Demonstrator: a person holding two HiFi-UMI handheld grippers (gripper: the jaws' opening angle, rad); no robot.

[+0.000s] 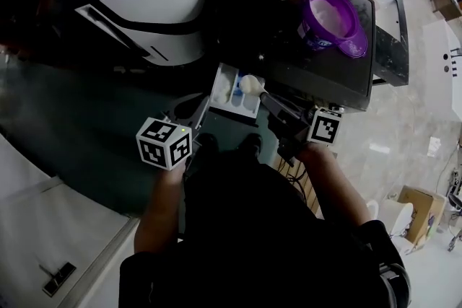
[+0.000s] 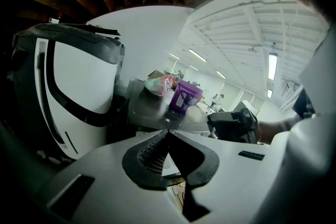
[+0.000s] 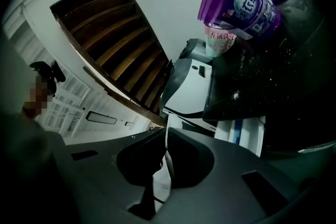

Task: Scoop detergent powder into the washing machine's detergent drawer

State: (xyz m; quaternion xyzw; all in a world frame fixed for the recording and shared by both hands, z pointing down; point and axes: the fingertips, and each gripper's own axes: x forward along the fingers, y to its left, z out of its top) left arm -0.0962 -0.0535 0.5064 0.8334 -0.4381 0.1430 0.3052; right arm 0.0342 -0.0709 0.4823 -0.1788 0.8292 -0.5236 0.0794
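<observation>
Over the drawer edge [image 1: 238,109], scoop [image 1: 250,85] in right hand-held gripper [image 1: 268,98]; left hand-held gripper [image 1: 204,106] clenched empty.

Dark top [image 1: 245,227]; black-and-white marker cubes [image 1: 164,143]

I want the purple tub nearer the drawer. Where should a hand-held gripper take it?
Probably the rim of the purple tub, from above on its left: the mouth stands open, and the flipped-back lid blocks the near right side.
</observation>
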